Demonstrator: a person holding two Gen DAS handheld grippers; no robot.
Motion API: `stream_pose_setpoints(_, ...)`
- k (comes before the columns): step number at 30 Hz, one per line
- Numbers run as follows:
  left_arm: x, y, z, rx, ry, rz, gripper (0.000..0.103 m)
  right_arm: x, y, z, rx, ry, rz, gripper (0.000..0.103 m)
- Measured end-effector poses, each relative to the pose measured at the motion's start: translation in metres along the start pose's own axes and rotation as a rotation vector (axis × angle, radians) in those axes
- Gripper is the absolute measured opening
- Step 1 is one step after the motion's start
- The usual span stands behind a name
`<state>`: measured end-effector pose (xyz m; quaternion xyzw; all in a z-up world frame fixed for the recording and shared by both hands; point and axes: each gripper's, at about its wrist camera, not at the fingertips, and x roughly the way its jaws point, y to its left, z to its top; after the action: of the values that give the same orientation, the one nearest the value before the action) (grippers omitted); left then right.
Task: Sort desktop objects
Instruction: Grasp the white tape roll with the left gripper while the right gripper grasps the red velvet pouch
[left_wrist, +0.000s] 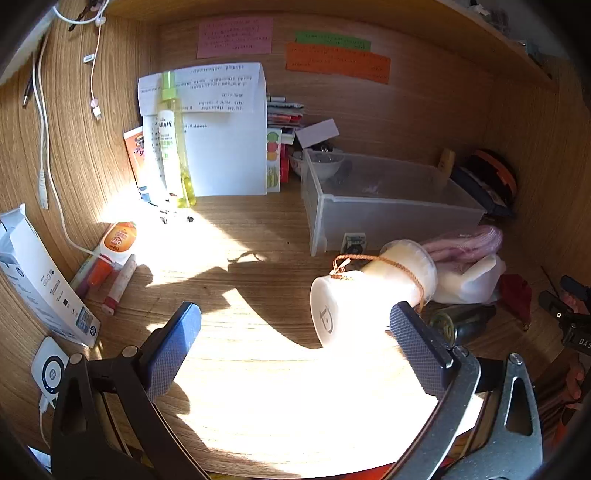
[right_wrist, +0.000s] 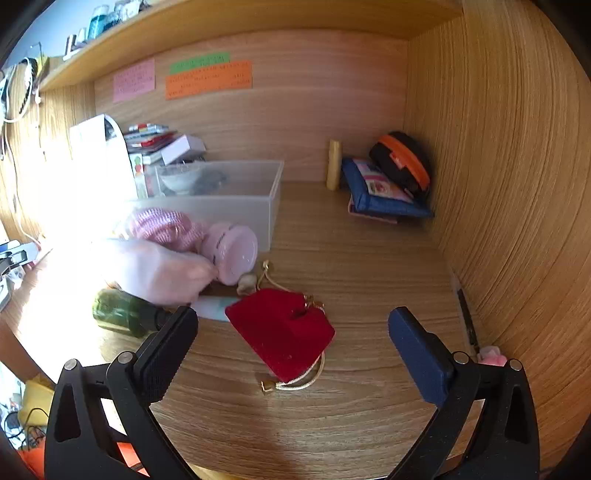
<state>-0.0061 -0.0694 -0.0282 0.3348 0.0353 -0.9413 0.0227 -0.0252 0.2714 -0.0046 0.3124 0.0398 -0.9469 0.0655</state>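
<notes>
A white cup (left_wrist: 354, 295) lies on its side on the wooden desk, a thin brown cord around it. My left gripper (left_wrist: 295, 343) is open and empty, the cup just beyond its right finger (left_wrist: 421, 350). A red velvet pouch (right_wrist: 282, 332) with a gold cord lies on the desk between the open fingers of my right gripper (right_wrist: 291, 347), which is empty. Behind the pouch lie a pink jar (right_wrist: 232, 251), a pink knit item (right_wrist: 162, 225) and a dark green bottle (right_wrist: 125, 312). A clear plastic bin (left_wrist: 384, 199) stands at the back; it also shows in the right wrist view (right_wrist: 221, 199).
At left lie a white box (left_wrist: 40, 280), an orange-capped tube (left_wrist: 118, 240) and a lip balm (left_wrist: 120, 284). A green spray bottle (left_wrist: 173, 147) and papers lean on the back wall. A blue wallet (right_wrist: 380, 195), a black-orange case (right_wrist: 402, 162) and a yellow stick (right_wrist: 334, 164) sit in the right corner.
</notes>
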Motion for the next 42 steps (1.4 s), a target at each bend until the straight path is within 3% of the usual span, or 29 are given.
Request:
stream_pose_setpoints(12, 0.039, -0.012, -0.009, 0.062, 0.088, -0.055, 0.103, 0.037, -0.005, -0.001, 0.019, 0.116, 0.012, 0.103)
stream_pose_setpoints(22, 0.047, 0.0, -0.008, 0.024, 0.079, -0.037, 0.102, 0.054, -0.007, -0.006, 0.02, 0.156, 0.018, 0.101)
stream_pose_setpoints(26, 0.052, 0.006, -0.008, 0.017, 0.113, -0.05, 0.077, 0.06, -0.006, -0.006, 0.019, 0.172, 0.035, 0.097)
stream_pose_setpoints(30, 0.058, 0.009, -0.008, 0.004, 0.126, -0.053, 0.07, 0.065, -0.005, -0.006, 0.022, 0.184, 0.052, 0.09)
stream_pose_setpoints(32, 0.059, 0.009, -0.005, 0.004, 0.122, -0.056, 0.062, 0.067, -0.004, -0.005, 0.022, 0.186, 0.056, 0.084)
stream_pose_setpoints(34, 0.058, 0.01, -0.003, 0.003, 0.118, -0.065, 0.058, 0.066, -0.001, -0.005, 0.003, 0.18, 0.05, 0.074)
stream_pose_setpoints(42, 0.047, 0.013, -0.002, 0.01, 0.097, -0.092, 0.058, 0.065, -0.001, -0.006, 0.002, 0.168, 0.068, 0.069)
